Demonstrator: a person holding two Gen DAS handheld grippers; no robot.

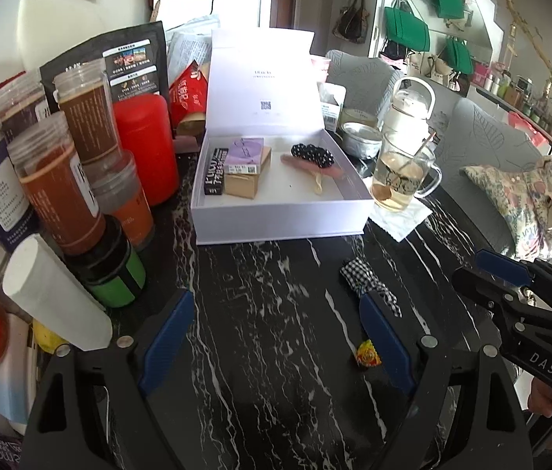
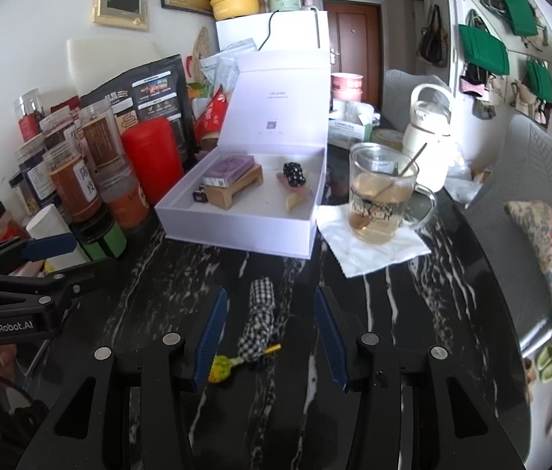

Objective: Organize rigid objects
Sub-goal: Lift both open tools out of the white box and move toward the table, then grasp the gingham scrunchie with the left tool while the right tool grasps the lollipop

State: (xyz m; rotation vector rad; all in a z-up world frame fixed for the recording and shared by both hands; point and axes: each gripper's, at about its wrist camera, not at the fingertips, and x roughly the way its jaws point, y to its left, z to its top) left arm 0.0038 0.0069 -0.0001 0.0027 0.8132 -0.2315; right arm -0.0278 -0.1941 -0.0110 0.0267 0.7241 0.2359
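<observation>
Left hand-held gripper (image 1: 277,342) hangs over bare black marbled desk (image 1: 276,274) with its blue fingers spread wide and nothing between them. To its left crowds a bank of spice jars (image 1: 76,180), apart from the work.

Further right, the white gift box (image 2: 236,227) stands open with its lid up, already holding a purple carton (image 2: 232,166), a beaded black hair clip (image 2: 294,174) and a pink strip beside it. It reads as the place where loose things are being collected.

Right of that, the right hand-held gripper (image 2: 268,333) is also open and empty, its fingers straddling a checked fabric hair clip (image 2: 260,309) that lies lengthwise on the desk. A lollipop (image 2: 223,366) lies across the clip's near end, its stick poking out to the right.

The clip looks light, with soft cloth over what is probably a stiff spine, so it should pinch safely at mid-length, across its narrow width; the cloth gives grip. The lollipop is small, hard and likely to roll, best taken at the wrapped head.

Just right of the box, a glass mug (image 2: 383,199) of tea with a spoon stands on a napkin and would spill if nudged.
</observation>
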